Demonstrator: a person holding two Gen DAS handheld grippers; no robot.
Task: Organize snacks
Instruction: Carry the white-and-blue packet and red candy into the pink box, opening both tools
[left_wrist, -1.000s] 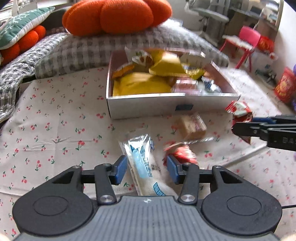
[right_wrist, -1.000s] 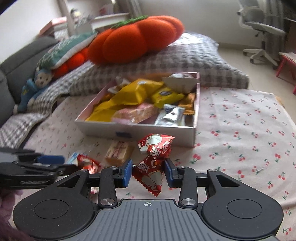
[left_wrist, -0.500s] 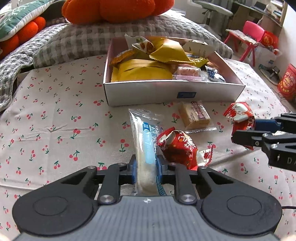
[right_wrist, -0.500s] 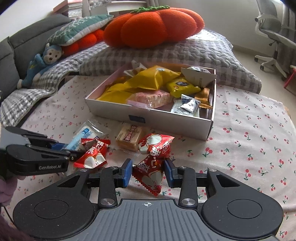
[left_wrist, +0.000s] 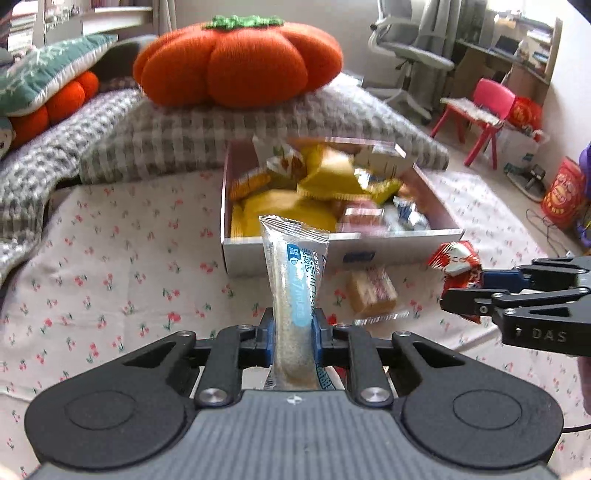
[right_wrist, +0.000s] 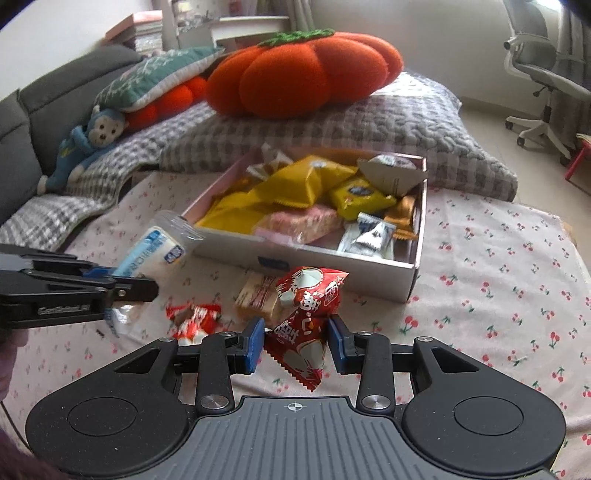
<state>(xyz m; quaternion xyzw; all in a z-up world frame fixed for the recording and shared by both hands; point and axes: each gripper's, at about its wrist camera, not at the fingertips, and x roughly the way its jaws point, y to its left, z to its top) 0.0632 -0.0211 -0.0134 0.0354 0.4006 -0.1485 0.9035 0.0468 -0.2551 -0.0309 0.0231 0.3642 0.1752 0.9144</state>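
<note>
My left gripper (left_wrist: 293, 338) is shut on a long clear packet with a blue stripe (left_wrist: 295, 280), lifted off the cherry-print cloth and standing up in front of the box. From the right wrist view the same long packet (right_wrist: 155, 251) sticks out of the left gripper (right_wrist: 125, 286) at the left. My right gripper (right_wrist: 295, 345) is shut on a red and white snack bag (right_wrist: 306, 317); in the left wrist view that red bag (left_wrist: 456, 258) shows at the right gripper (left_wrist: 465, 291). The open white box (right_wrist: 332, 260) holds several yellow, pink and silver snacks.
On the cloth before the box lie a tan wafer packet (right_wrist: 258, 297) and a small red packet (right_wrist: 194, 317). Behind the box sit a grey checked cushion (right_wrist: 332, 125) and an orange pumpkin pillow (right_wrist: 299, 74). An office chair (left_wrist: 410, 55) and a pink chair (left_wrist: 484, 110) stand farther back.
The left gripper closed on the long clear packet and lifted it off the cloth, so it now stands up before the box. The right gripper kept its hold on the red bag.
</note>
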